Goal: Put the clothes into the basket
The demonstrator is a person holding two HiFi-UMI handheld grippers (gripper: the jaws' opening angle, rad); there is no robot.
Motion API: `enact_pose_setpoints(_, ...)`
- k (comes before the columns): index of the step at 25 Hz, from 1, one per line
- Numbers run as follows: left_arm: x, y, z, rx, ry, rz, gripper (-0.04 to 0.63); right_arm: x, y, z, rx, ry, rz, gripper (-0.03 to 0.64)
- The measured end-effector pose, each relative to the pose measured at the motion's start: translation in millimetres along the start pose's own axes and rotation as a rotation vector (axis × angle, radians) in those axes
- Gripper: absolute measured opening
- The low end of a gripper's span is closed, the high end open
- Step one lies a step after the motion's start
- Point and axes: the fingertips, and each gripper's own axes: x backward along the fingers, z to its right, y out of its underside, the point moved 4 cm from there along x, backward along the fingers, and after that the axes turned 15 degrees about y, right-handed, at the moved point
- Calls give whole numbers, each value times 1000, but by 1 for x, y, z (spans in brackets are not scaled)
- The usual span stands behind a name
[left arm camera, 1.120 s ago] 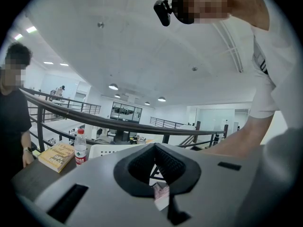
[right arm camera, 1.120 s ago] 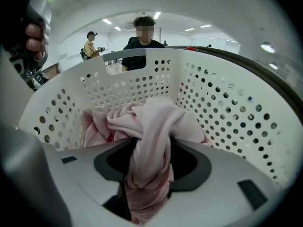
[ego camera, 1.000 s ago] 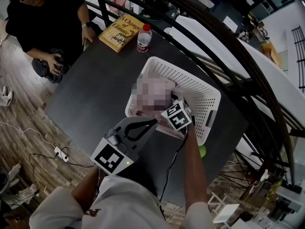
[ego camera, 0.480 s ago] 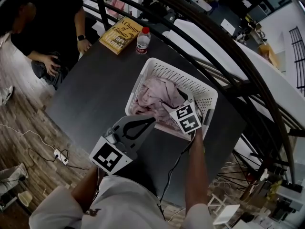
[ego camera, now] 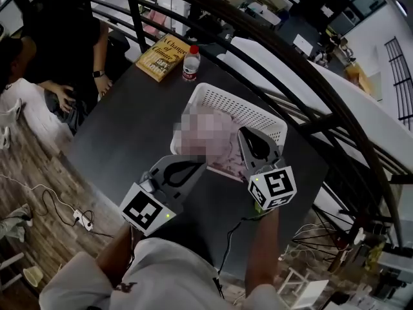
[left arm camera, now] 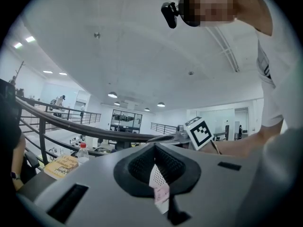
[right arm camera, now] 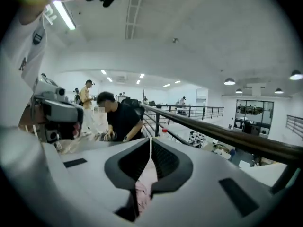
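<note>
Head view, nearest first: the left gripper (ego camera: pixel 206 163) hangs at the near-left rim of the white basket (ego camera: pixel 261 112), above the dark surface (ego camera: pixel 122 134). Its fingers (left arm camera: pixel 136 167) meet at the tips with nothing between them. The right gripper (ego camera: pixel 241 132) is held above the basket's near-right part and points across it. Its fingers (right arm camera: pixel 130 162) have just closed and press together, empty. The pink clothes (ego camera: pixel 226 157) lie heaped inside the basket, apart from both grippers. Beyond the basket's far-left corner stands a red-capped bottle (ego camera: pixel 190 62), with a yellow book (ego camera: pixel 162 57) just beside it on the left. Further left of the basket, at the surface's edge, sits a person in black (ego camera: pixel 64 37).
</note>
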Motion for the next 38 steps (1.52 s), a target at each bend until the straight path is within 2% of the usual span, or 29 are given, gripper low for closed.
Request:
enact_pose_setpoints(4,10,-13,5,-13,-21,28,3,44,-35,-15,-82,17,142,20)
enact_pose_setpoints(10,20,-23,20,-44,-36,46,3,100,-52,-27,-141,89,226,18)
enact_pose_setpoints(20,31,-17,51,-43,-42,37,3,148,-28,-63,-200,80,207,18)
enact_pose_setpoints(38,33,-16,62,-47,-41,43,3,153,-23,-67,-157,88,186,18)
